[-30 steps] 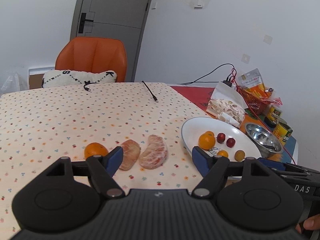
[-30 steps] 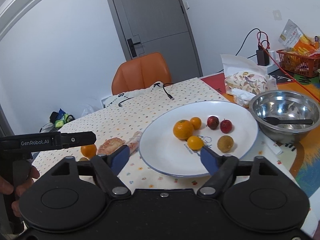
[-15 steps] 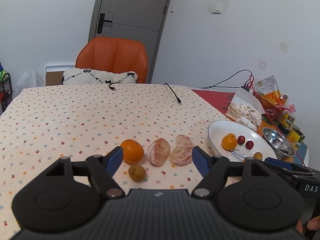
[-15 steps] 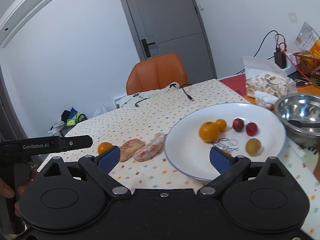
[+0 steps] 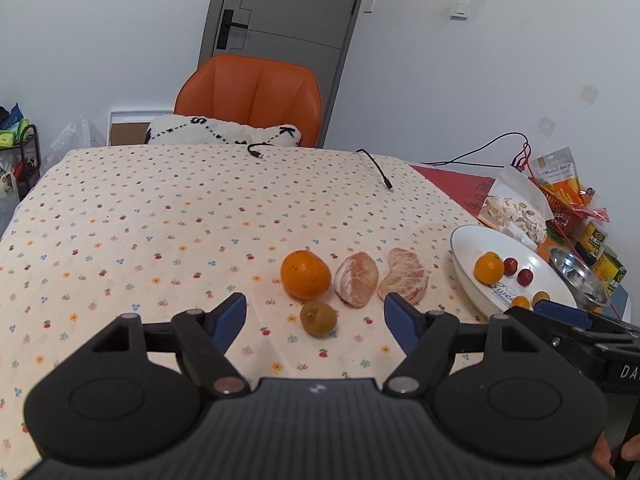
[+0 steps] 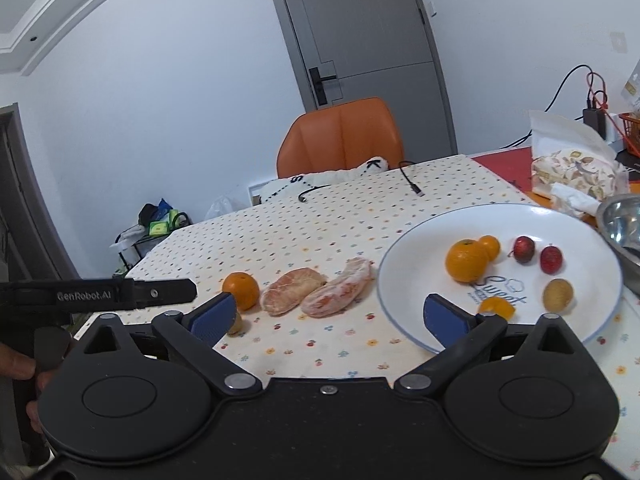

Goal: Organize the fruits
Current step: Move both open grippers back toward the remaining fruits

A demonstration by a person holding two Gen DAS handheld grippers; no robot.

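- Left hand-held gripper: blue fingers spread wide, nothing between them, held above the surface with its dotted cloth.
- Small brown-green fruit lies on the cloth between the spread fingertips, just ahead of them.
- Behind it, in a row: orange, then two peeled citrus segments, close together, the first nearly touching the orange.
- Right hand-held gripper: fingers also apart, empty, its right finger over the near rim of the white plate.
- Plate sits right of the segments, apart from them. It holds a large orange, two small orange fruits, two red fruits and a brown one.
- Steel bowl just beyond the plate's right edge.
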